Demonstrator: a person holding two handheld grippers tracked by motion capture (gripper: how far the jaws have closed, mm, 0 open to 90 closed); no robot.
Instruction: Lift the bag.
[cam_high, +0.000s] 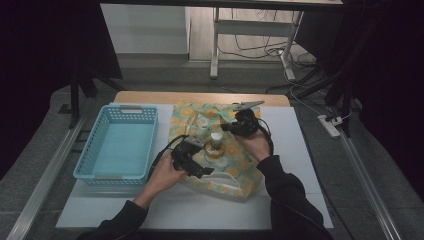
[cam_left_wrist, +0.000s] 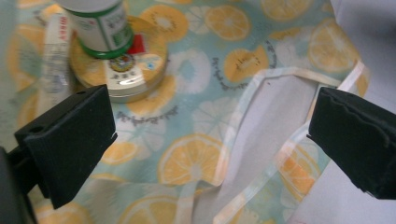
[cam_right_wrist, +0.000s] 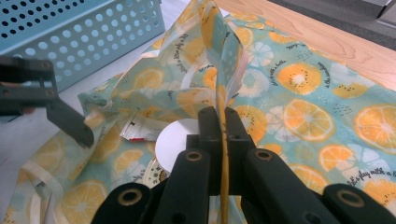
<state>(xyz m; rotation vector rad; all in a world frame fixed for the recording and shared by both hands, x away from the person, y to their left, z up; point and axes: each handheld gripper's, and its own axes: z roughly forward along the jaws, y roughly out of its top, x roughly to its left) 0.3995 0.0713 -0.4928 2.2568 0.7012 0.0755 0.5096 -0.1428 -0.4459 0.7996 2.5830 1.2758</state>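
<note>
- R gripper (cam_right_wrist: 223, 123): jaws pinched on edge of the fruit-print bag (cam_right_wrist: 299, 93), holding it up.
- L gripper (cam_left_wrist: 210, 135): jaws wide apart over bag's lower edge.
- Bag lies mid worktop (cam_high: 300, 165); white bottle (cam_high: 216, 139) and round tin (cam_left_wrist: 126, 70) on it; blue basket (cam_high: 120, 142) at 9 o'clock.
</note>
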